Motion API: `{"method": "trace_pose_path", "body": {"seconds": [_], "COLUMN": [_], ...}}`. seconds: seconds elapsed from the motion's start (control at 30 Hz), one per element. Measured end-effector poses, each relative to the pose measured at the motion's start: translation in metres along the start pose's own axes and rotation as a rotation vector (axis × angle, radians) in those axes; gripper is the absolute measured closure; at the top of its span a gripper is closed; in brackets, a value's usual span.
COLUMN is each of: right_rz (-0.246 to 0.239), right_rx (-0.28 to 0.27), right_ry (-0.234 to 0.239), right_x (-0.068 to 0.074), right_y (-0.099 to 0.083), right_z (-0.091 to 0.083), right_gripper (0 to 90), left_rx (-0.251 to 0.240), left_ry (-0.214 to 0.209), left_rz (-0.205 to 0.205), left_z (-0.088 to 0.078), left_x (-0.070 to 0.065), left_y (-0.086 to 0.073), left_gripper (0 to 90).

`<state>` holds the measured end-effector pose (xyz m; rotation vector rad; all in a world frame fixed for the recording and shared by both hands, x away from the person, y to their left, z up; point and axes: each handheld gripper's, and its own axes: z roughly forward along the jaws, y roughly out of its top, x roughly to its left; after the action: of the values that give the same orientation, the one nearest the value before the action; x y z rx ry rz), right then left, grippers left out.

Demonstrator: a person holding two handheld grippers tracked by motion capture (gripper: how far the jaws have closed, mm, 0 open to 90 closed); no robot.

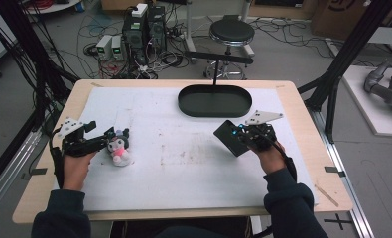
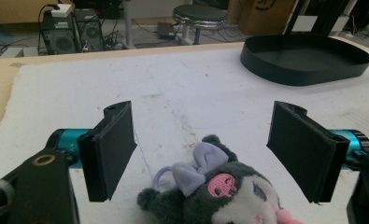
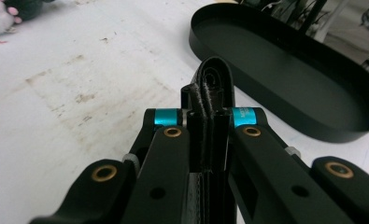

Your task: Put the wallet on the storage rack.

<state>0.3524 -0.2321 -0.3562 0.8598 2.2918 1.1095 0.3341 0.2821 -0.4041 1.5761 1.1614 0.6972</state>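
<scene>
Items: one plush toy (image 1: 119, 148), one black wallet (image 1: 229, 137), one black tray (image 1: 214, 100) | left gripper (image 1: 98, 135) fingers apart | right gripper (image 1: 239, 132) fingers clamped on wallet

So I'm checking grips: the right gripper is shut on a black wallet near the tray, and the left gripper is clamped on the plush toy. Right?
Not quite. The left gripper is open: in the left gripper view its jaws stand apart on either side of the plush toy, touching nothing. The right gripper is indeed shut on the black wallet near the tray.

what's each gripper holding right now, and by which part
The right gripper is shut on a flat black wallet, pinched at one edge and lifted off the table. The left gripper is open around the plush toy's head, holding nothing.
</scene>
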Motion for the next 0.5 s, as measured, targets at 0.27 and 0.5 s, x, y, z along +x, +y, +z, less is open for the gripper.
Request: {"method": "trace_pose_path", "body": {"seconds": [0.27,0.5], "right_rz": [0.01,0.011], "right_rx": [-0.039,0.006], "right_ry": [-0.011,-0.055], "right_x": [0.009,0.003], "right_y": [-0.003,-0.009], "right_z": [0.02,0.022], "right_gripper": [87.0,76.0], "left_rx": [0.005,0.003], "left_ry": [-0.001,0.004], "left_rz": [0.003,-0.001], "left_z": [0.001,0.0], "left_x": [-0.001,0.0], "left_y": [0.0,-0.001], "left_gripper": [22.6,22.7]}}
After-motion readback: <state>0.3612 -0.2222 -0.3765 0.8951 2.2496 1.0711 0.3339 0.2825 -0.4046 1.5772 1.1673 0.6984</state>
